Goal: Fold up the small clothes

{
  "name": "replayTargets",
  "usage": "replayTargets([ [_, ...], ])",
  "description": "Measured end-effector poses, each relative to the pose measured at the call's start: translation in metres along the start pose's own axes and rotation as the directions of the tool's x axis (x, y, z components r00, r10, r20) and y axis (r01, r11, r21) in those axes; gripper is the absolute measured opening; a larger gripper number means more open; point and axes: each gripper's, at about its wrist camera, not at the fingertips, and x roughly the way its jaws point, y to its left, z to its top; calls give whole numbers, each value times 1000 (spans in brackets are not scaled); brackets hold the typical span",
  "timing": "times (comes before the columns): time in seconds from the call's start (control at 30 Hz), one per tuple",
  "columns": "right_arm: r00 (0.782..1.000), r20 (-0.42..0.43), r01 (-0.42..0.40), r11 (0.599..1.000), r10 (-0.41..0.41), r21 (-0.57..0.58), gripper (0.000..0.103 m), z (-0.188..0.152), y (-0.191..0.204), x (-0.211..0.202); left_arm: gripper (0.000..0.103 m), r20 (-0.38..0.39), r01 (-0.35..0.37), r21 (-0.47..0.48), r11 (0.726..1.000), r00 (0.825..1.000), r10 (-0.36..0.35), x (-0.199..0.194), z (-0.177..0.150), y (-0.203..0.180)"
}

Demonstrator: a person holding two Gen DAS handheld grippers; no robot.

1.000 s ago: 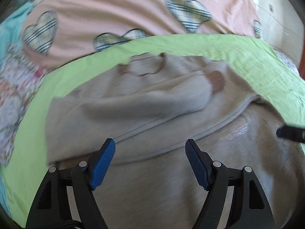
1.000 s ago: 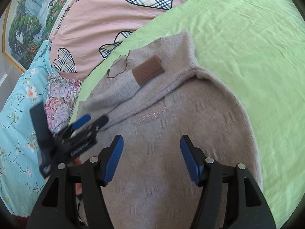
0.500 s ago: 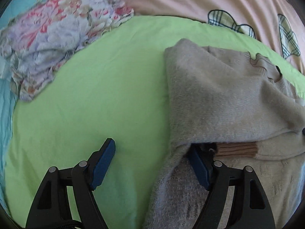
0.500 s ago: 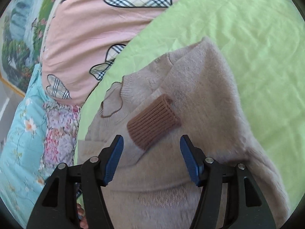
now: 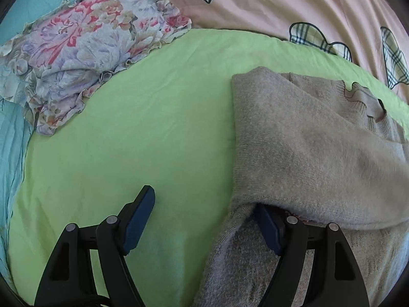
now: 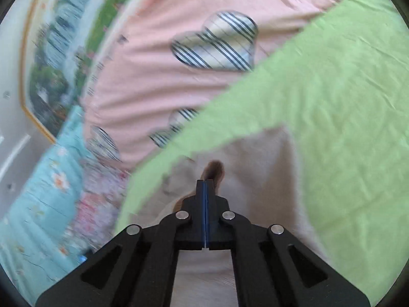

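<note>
Beige sweater lies folded on green sheet, right half of left-wrist frame. Left gripper released, jaws wide; its right pad is tucked under the folded sleeve edge. Right gripper clenched, pads flush; blurred view, possibly nipping the brown cuff. Floral garment upper left.

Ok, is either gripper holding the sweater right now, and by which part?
Left gripper open, one finger under a fold of the sweater: no hold. Right gripper shut at the brown cuff; blur hides whether it pinches it.
</note>
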Motion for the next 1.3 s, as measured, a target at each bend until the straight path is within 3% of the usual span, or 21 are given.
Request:
replayTargets([
  [0.07,996,-87,36,999,-32,38,0,-11,-18,14,77,10,-4,5,1000,1000,4,-2,-2,-1],
  [0.17,991,-103,88,993,-80,78,2,-21,-26,19,77,4,5,11,1000,1000,-5,-1,-3,-2],
  [0.2,992,-102,80,993,-71,85,8,-22,-26,21,77,1,8,6,1000,1000,-8,0,-3,-1],
  [0.23,993,-103,70,994,-62,85,28,-22,-26,23,77,-1,15,-1,1000,1000,-15,0,-3,0],
  [0.3,994,-96,58,996,-51,69,53,-20,-19,27,77,-1,26,-10,1000,1000,-26,1,-3,2],
  [0.37,990,-110,86,996,-85,-1,54,-21,-7,35,77,-3,35,-17,999,999,-35,1,-3,3],
  [0.43,975,-184,120,991,-129,-57,53,-25,-1,52,77,-5,38,-20,999,999,-38,1,-3,4],
  [0.47,969,-206,122,990,-135,-74,48,-28,0,56,77,-5,37,-20,999,999,-37,1,-3,4],
  [0.5,964,-224,123,987,-142,-101,21,-30,2,60,77,-5,38,-20,999,999,-38,2,-2,4],
  [0.53,965,-225,109,987,-133,-117,10,-30,6,59,77,-5,39,-21,999,999,-39,2,-2,4],
  [0.63,995,-69,63,982,-76,-180,10,-12,30,21,78,-3,46,-29,999,999,-46,2,-3,5],
  [0.7,997,14,71,980,-70,-185,10,0,36,3,79,-1,45,-28,999,999,-45,2,-3,3],
  [0.73,996,19,91,978,-89,-186,10,5,33,2,79,2,39,-24,999,999,-39,1,-3,2],
  [0.9,971,-116,181,959,-210,-219,10,-9,7,37,79,-2,53,-55,997,999,-53,-1,-2,7],
  [1.03,968,-107,200,953,-228,-226,10,-18,0,37,79,-17,86,-99,991,996,-88,2,-2,14],
  [1.17,944,-131,259,928,-302,-269,12,-24,-3,48,80,-32,86,-94,992,995,-90,5,0,13],
  [1.3,959,-94,241,945,-267,-221,17,-19,3,14,80,-76,104,-60,993,991,-109,2,1,14],
])
